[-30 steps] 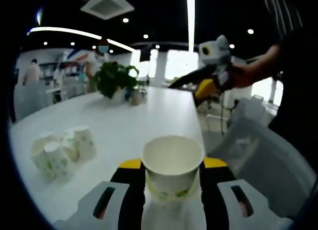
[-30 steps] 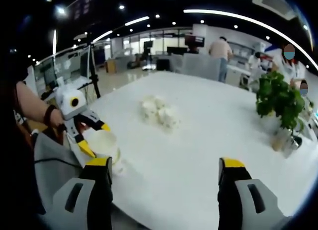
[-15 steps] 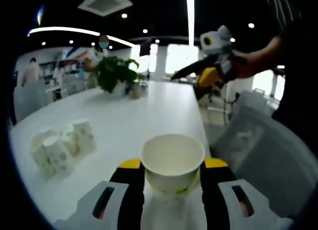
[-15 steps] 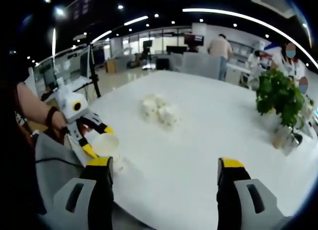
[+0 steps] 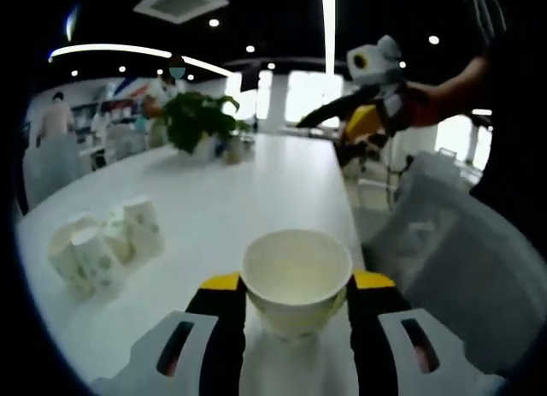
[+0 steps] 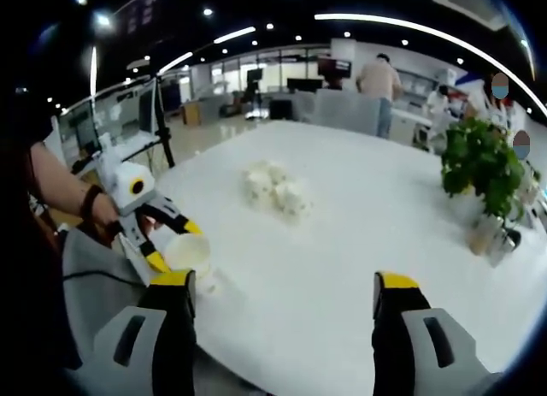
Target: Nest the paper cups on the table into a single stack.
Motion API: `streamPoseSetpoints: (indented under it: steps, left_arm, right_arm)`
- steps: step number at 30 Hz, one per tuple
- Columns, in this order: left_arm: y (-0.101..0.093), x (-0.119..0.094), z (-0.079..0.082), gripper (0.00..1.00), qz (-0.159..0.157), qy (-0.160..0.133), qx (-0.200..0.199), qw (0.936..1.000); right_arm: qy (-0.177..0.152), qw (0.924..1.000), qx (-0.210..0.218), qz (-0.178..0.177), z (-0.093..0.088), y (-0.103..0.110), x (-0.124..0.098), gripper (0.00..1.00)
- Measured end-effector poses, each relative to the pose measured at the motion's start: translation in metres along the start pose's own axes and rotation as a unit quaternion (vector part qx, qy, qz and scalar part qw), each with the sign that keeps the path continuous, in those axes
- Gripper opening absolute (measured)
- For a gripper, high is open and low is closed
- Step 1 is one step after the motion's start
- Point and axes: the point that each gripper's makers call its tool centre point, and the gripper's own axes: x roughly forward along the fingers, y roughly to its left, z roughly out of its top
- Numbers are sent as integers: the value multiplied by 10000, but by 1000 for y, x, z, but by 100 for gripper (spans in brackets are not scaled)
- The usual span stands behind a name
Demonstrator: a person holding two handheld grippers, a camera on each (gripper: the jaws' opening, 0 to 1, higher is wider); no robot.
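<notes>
An upright white paper cup (image 5: 297, 278) with green print sits between the jaws of my left gripper (image 5: 296, 295), which is shut on it above the near table edge. The same cup (image 6: 187, 251) and the left gripper (image 6: 167, 245) appear at the left of the right gripper view, held by a hand. A cluster of several printed paper cups (image 5: 97, 249) lies on the white table (image 5: 248, 191), also seen as cups (image 6: 275, 189) mid-table. My right gripper (image 6: 281, 286) is open with nothing between its jaws; it also shows as the right gripper (image 5: 342, 127) raised off the table's right side.
A potted plant (image 6: 477, 167) with small jars beside it stands at the far end of the table (image 6: 367, 233); the plant (image 5: 198, 121) shows far back. A grey chair (image 5: 457, 268) stands at the table's right side. People and desks fill the background.
The left gripper has lifted and shifted slightly with its cup; the cup cluster drifts in its view. In the right gripper view the left gripper and cup have edged a little to the right.
</notes>
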Motion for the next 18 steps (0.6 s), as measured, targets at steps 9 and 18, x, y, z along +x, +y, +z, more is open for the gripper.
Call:
streamPoseSetpoints:
  steps: [9,18]
  left_arm:
    - [-3,-2,-6,50,-35,56,-181,9998]
    - [-5,-7,-10,51,3,51,-269,9996]
  right_arm:
    - [-8,10000,-8,46,1,3,3,83]
    - [-15,10000,-19,78,1,6,5,83]
